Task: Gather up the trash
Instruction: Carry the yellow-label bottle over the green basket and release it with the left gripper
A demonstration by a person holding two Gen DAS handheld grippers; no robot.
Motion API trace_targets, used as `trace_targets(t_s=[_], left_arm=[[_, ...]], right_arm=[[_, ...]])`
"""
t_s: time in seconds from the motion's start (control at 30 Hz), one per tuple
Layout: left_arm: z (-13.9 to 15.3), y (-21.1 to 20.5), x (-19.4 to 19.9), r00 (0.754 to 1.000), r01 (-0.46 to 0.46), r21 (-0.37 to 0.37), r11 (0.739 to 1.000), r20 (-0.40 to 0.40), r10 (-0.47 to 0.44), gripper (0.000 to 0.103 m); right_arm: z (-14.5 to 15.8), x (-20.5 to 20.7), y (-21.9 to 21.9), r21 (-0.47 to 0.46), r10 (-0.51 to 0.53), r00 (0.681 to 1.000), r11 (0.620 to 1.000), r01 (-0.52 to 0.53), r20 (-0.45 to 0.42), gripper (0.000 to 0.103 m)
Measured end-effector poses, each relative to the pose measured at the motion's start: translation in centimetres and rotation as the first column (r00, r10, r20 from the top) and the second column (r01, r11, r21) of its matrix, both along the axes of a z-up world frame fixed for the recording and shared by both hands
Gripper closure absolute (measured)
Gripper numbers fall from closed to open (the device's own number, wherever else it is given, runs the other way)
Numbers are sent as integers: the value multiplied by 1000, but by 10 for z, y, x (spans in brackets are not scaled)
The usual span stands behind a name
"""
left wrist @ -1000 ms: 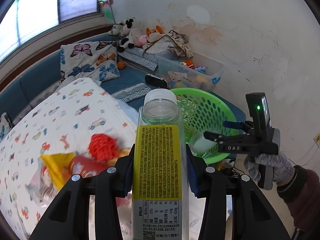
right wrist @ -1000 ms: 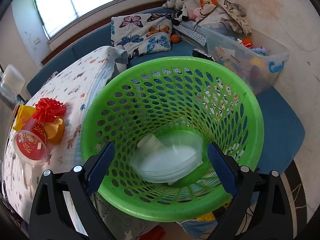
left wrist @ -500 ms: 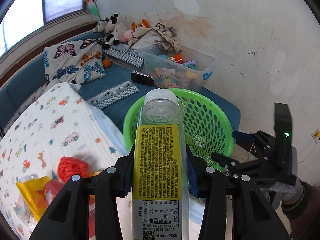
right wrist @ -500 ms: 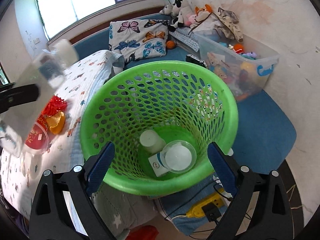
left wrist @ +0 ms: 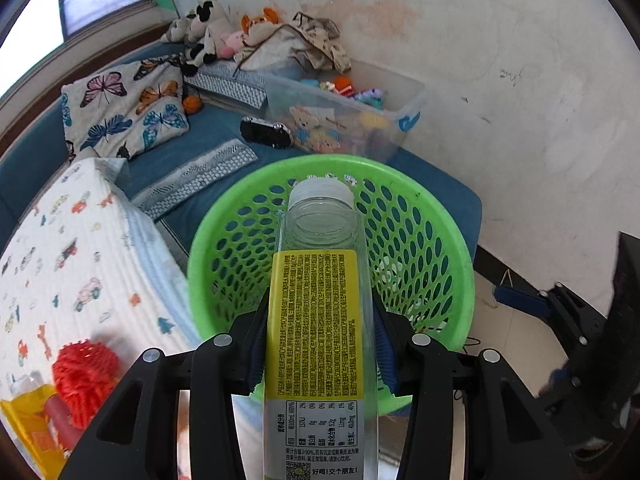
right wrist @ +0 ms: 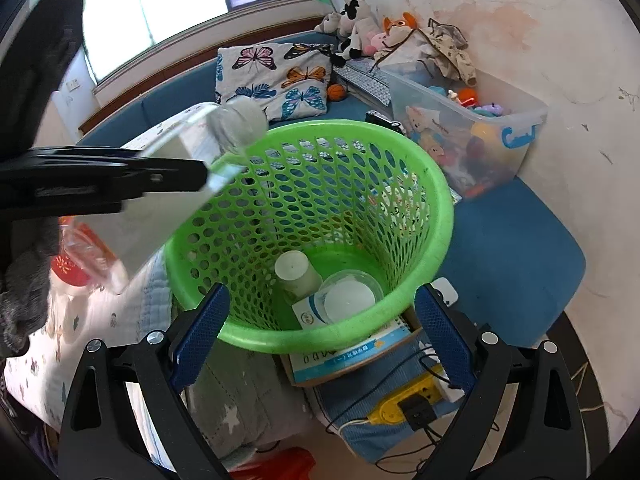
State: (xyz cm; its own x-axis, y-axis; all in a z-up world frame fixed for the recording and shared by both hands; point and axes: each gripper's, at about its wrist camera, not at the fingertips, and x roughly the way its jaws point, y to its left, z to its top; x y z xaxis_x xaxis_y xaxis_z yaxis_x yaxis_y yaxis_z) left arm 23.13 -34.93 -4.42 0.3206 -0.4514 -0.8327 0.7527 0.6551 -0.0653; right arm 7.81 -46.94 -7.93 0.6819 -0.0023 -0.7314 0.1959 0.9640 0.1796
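Left wrist view, from left to right: a white quilted blanket printed with small cars [left wrist: 76, 256] covers the left side, with a red mesh fruit net [left wrist: 82, 376] and a yellow wrapper [left wrist: 28, 420] lying on it near the bottom edge. At centre, the left gripper [left wrist: 318, 348] pinches an empty clear plastic bottle with a white cap and a yellow printed label [left wrist: 316, 320] between its blue pads, cap pointing away from the camera. The bottle's cap end hangs over the open mouth of a round green plastic basket with perforated walls [left wrist: 448, 240]. Behind the basket sits a clear plastic storage box of toys [left wrist: 360, 120] on a blue bench. At far right, part of the right gripper shows, dark and blurred.

Right wrist view, from left to right: the left gripper [right wrist: 132, 178] reaches in from the left edge, and the tilted bottle [right wrist: 192, 160] has its cap over the basket's [right wrist: 420, 184] left rim. Inside the basket lie a white paper cup [right wrist: 298, 272], a clear round plastic lid [right wrist: 350, 294] and a small white and blue carton [right wrist: 308, 314]. The right gripper [right wrist: 320, 324] is spread wide with nothing between its blue pads, low in front of the basket.
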Motion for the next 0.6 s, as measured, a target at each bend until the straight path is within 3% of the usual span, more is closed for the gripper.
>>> trace_targets(t_s=[0.47, 0.53, 0.6], left_arm=[[-27, -30, 20, 999, -21, 36, 999, -49, 22, 59], [-27, -30, 22, 998, -32, 16, 999, -50, 33, 50], [-23, -28, 22, 998, -35, -9, 999, -49, 35, 49]], right_arm=[[-8, -19, -13, 49, -39, 999, 998, 40, -4, 10], [-9, -20, -13, 55, -42, 999, 998, 42, -5, 10], [-9, -22, -12, 56, -44, 999, 997, 44, -6, 10]])
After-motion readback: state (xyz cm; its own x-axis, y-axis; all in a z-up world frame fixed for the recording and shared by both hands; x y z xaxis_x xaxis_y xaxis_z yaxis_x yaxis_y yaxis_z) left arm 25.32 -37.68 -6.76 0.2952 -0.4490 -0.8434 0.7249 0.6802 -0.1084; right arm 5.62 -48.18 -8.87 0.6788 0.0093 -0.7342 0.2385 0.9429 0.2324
